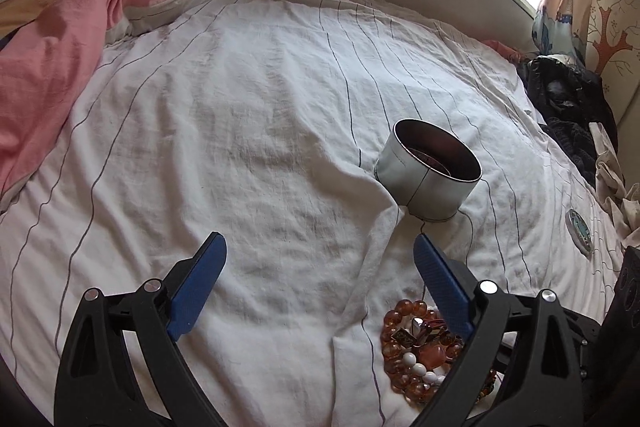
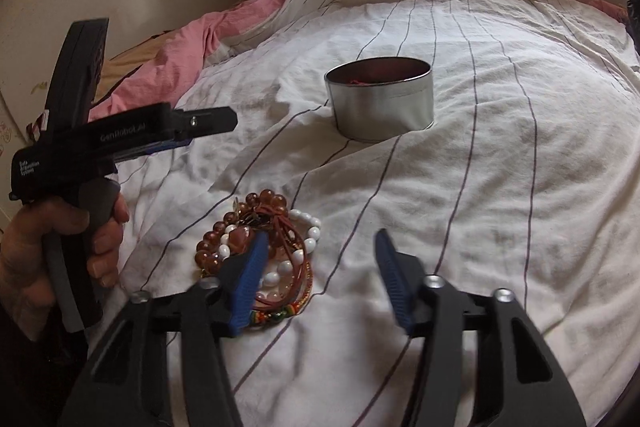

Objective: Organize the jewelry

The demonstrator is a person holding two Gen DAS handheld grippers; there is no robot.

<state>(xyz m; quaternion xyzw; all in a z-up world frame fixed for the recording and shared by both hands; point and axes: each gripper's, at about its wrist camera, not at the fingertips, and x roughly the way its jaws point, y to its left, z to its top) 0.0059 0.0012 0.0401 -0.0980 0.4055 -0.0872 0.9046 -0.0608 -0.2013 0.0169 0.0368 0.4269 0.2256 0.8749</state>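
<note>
Left gripper (image 1: pixel 318 247) nearest lens, fingers spread wide, nothing between, above striped sheet (image 1: pixel 240 115). Bracelet pile (image 1: pixel 420 351) (amber, white beads, cords) on sheet under its right finger. Right gripper (image 2: pixel 320 247) also wide apart, holding nothing, left finger over pile. Round tin (image 1: pixel 428 175) beyond, upright, reddish contents inside. Small round disc (image 1: pixel 579 229) far right on sheet.
</note>
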